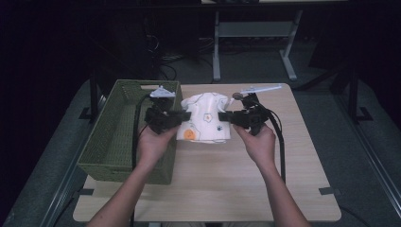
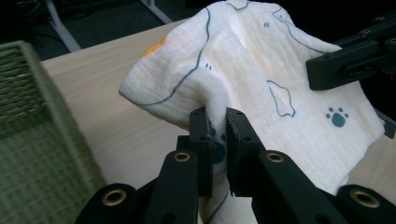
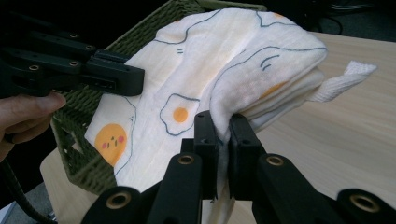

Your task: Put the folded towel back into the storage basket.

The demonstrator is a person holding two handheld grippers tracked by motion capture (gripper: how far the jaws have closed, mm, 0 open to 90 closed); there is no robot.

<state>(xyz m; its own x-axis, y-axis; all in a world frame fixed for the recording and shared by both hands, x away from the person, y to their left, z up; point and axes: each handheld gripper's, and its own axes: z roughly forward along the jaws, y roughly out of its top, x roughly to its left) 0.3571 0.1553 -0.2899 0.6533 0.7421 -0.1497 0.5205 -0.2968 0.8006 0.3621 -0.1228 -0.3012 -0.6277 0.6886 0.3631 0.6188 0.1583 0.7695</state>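
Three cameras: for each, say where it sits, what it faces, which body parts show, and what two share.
High view: above the table, looking down on cloth, basket, both hands.
Left gripper view: on left gripper, facing cloth, right gripper beyond.
Right gripper view: on right gripper, facing cloth, basket, fingers.
All share the cloth.

A light wood-grain tabletop (image 1: 227,179) carries the scene. A green woven basket (image 1: 113,142) stands directly on it along its left edge, with one handle cut-out in its far wall. Strips of dark tape mark the tabletop's near corners.
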